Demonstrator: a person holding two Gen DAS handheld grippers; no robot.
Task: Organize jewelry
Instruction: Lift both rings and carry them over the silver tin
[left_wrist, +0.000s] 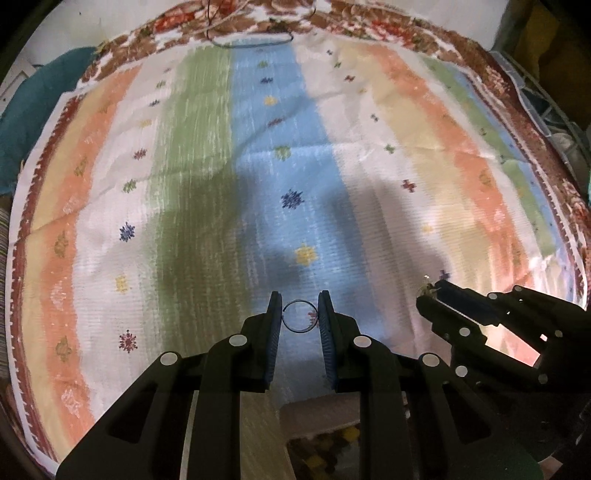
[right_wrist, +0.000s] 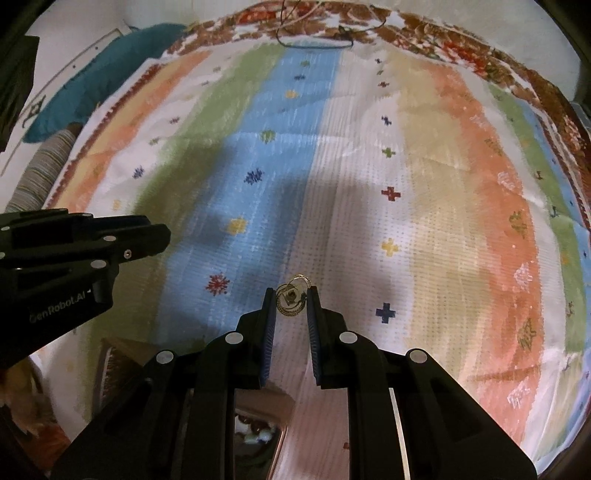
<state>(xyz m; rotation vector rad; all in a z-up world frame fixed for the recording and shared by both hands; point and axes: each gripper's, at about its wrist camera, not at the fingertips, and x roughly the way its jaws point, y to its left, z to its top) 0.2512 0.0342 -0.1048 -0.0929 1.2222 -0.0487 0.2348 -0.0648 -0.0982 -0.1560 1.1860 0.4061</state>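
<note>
I'm pinching a thin ring in the left gripper and a gold earring in the right gripper, both over the striped cloth's near edge; I'm keeping both grips steady, carrying slowly.

surface: striped embroidered cloth | far-left: teal cushion | light: warm, shadows across cloth

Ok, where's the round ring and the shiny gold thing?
Thin dark round ring (left_wrist: 300, 316): left wrist view, on its rim.
Small gold round jewelry piece (right_wrist: 291, 298): right wrist view, on its middle.
</note>
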